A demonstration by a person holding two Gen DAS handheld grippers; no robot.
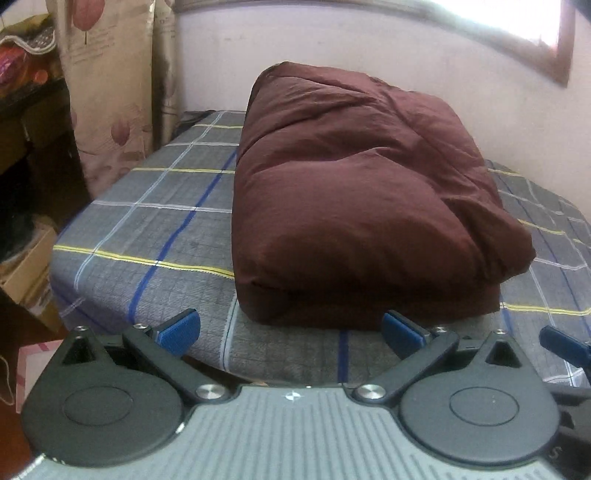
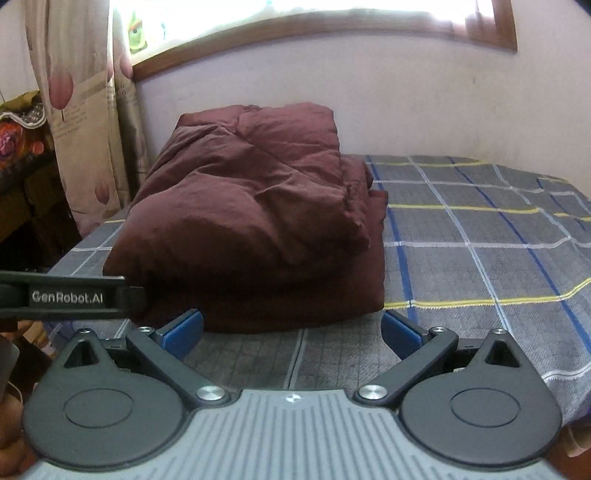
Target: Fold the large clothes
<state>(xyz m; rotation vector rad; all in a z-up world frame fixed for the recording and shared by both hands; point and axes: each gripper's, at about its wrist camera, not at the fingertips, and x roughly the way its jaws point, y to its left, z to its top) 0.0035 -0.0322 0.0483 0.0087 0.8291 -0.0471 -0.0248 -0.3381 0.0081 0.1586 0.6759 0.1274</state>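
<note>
A dark maroon garment (image 1: 354, 206) lies folded into a thick, puffy bundle on the grey plaid bed cover (image 1: 155, 221). My left gripper (image 1: 291, 332) is open, just short of the bundle's near edge, with nothing between its blue fingertips (image 1: 181, 328). In the right wrist view the same maroon bundle (image 2: 251, 221) sits ahead and to the left. My right gripper (image 2: 291, 330) is open too, its left blue pad (image 2: 184, 328) close to the bundle's front edge. The left gripper's body (image 2: 66, 295) shows at that view's left edge.
The bed cover (image 2: 480, 251) stretches away to the right of the bundle. A pale wall (image 1: 369, 48) with a wood-framed window (image 2: 332, 26) stands behind the bed. A flowered curtain (image 1: 107, 92) and dark furniture (image 1: 29, 129) stand to the left, beyond the bed's edge.
</note>
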